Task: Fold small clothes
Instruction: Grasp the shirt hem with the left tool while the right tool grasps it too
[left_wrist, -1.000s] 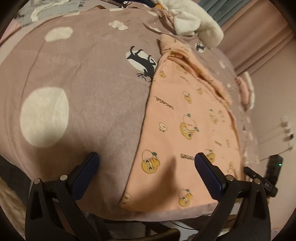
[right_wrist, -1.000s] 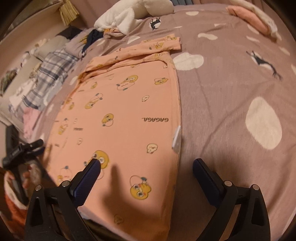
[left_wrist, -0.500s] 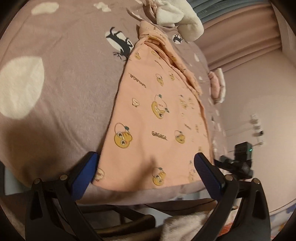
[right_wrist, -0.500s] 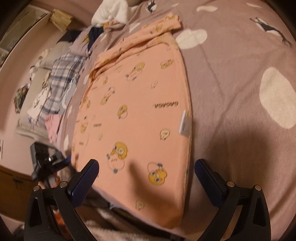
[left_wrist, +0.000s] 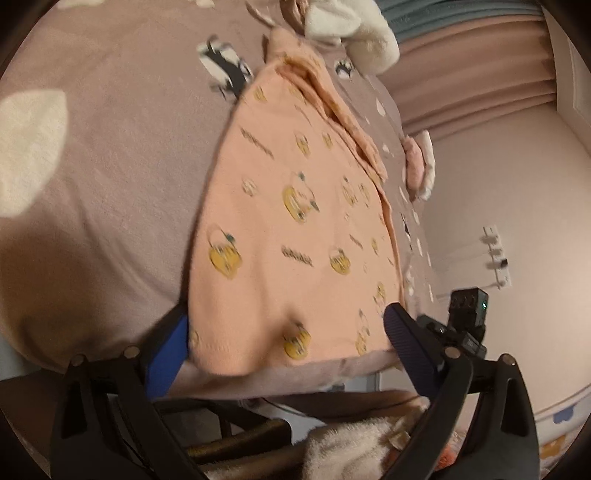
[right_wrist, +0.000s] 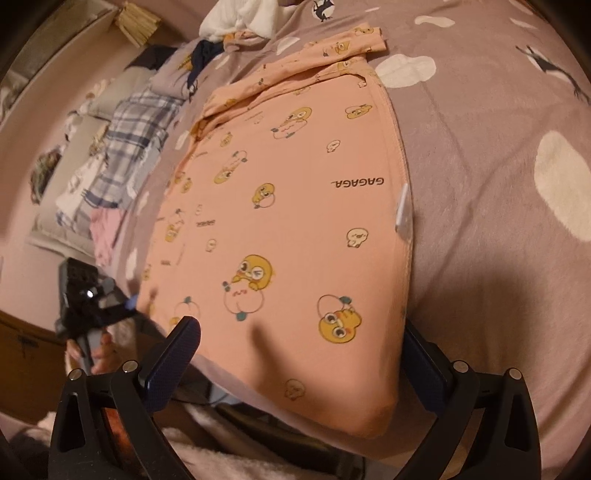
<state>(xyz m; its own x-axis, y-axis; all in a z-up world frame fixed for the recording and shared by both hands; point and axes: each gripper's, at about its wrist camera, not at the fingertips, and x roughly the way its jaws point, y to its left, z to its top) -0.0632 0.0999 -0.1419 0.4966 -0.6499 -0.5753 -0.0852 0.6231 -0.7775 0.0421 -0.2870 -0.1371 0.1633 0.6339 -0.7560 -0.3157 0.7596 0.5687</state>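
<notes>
A peach garment (left_wrist: 295, 236) printed with little yellow cartoon figures lies spread flat on a mauve bedspread (left_wrist: 110, 166), its near hem hanging right at the near edge of the bed. Its far end is bunched into loose folds.

The left gripper (left_wrist: 284, 350) sits at the near hem with its jaws spread wide, one blue finger (left_wrist: 166, 358) by the garment's near left corner and the other off the near right corner, so the hem runs between them. It is released; nothing is pinched, though whether the left finger touches the cloth cannot be told through the blur.

The right gripper (right_wrist: 303, 369) is likewise spread open at the near edge, seen from the other side. One finger (right_wrist: 173, 358) stands over the near left part of the cloth, the other is half hidden behind the folded corner on the right. The peach garment (right_wrist: 295, 206) stretches away from it, a small white tag (right_wrist: 402, 210) sticking out of its right edge.

Far left, a plaid cloth (right_wrist: 133, 133) and other laundry lie heaped, and a white fluffy pile (left_wrist: 351, 29) sits at the far end.
</notes>
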